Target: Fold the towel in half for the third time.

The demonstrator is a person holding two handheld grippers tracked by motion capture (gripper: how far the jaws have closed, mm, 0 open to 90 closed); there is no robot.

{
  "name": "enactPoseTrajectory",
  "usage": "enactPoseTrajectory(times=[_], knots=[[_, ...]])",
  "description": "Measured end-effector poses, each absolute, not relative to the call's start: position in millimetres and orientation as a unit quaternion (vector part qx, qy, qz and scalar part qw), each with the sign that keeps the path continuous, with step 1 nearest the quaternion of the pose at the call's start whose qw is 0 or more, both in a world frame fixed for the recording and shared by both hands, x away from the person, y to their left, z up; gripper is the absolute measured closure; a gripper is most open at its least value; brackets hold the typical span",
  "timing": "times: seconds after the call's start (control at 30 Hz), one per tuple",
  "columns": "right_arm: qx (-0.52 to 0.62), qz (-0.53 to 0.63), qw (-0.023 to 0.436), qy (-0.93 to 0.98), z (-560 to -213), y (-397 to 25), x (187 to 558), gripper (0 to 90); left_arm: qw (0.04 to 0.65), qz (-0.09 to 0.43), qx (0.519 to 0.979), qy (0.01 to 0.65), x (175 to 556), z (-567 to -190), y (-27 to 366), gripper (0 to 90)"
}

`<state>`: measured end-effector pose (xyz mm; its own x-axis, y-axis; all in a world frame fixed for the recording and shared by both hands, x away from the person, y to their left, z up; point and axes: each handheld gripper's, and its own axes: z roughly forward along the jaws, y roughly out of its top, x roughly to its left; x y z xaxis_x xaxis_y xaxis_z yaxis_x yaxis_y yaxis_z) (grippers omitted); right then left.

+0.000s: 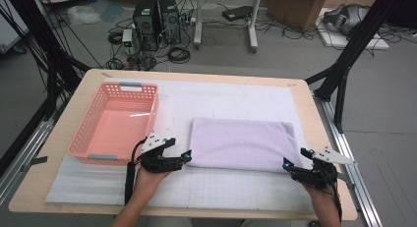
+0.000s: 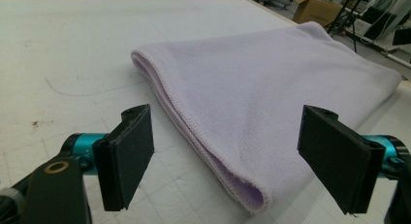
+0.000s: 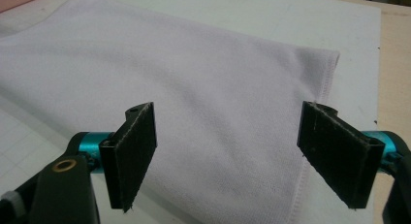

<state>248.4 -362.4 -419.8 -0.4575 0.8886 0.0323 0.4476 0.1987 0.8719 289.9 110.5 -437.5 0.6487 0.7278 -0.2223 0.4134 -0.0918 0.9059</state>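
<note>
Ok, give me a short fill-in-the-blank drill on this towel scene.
1. The folded towel is pale ____ in colour.
2. The basket left of the towel is ____ in colour.
3. Both the left claw and the right claw have their jaws ____.
4. The towel lies on a white ____ that covers the table.

Missing words: purple; pink; open; mat

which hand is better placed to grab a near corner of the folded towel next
Left, narrowly. The left tongs stand open right at the towel's near left corner; the right tongs are open too, just off theirs.
</note>
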Motion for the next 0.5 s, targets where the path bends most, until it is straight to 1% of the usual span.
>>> enactPoseTrajectory(times=[0.17,0.33,0.5], knots=[[0.454,0.438,0.248,0.736,-421.3,-359.3,251.2,21.0,0.540,0.121,0.734,0.393,292.0,-442.0,104.5,21.0],[0.453,0.435,0.245,0.738,-422.4,-358.1,251.5,21.0,0.528,0.112,0.742,0.398,296.5,-446.4,97.8,20.9],[0.452,0.430,0.241,0.744,-423.4,-356.7,251.9,21.0,0.508,0.118,0.753,0.401,298.1,-449.6,92.9,21.2]])
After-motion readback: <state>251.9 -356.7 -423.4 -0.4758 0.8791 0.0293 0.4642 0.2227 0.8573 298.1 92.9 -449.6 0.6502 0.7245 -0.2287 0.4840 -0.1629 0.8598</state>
